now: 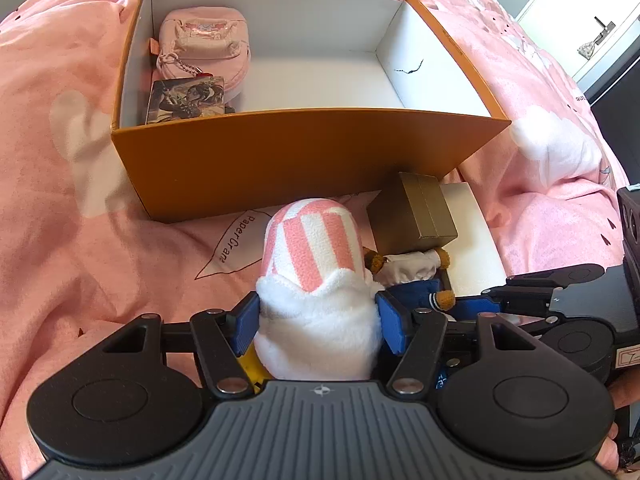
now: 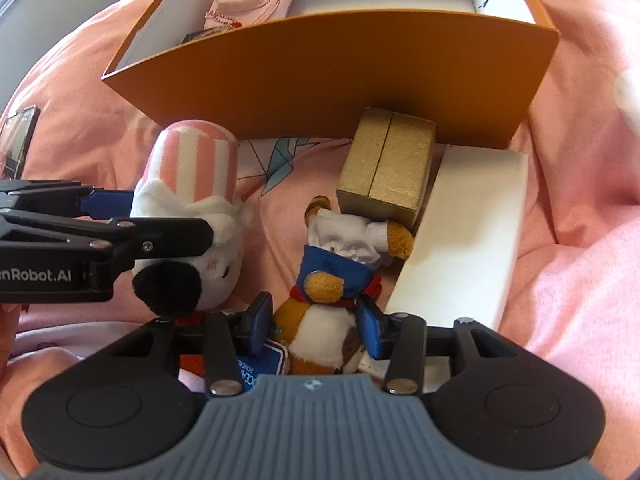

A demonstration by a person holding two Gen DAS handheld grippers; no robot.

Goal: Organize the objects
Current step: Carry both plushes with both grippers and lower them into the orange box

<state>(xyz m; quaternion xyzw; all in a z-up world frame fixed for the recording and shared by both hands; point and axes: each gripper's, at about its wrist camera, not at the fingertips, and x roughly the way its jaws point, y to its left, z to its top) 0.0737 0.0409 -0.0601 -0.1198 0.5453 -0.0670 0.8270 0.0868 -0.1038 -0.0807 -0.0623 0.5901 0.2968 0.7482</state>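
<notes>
Blue pads of my left gripper (image 1: 317, 320) pinch the white plush (image 1: 320, 280) on the "PaperCrane" bedspread (image 1: 60, 200), my right gripper (image 2: 316, 322) clasps the bear (image 2: 324, 312), both before the orange box (image 1: 304, 156) holding a pink pouch (image 1: 204, 44).

A pink bedspread (image 1: 60, 184) printed with white clouds and a "PaperCrane" origami motif fills the scene under bright daylight, with a white door (image 1: 576, 12) carrying a dark handle (image 1: 602, 26) at 2 o'clock.
</notes>
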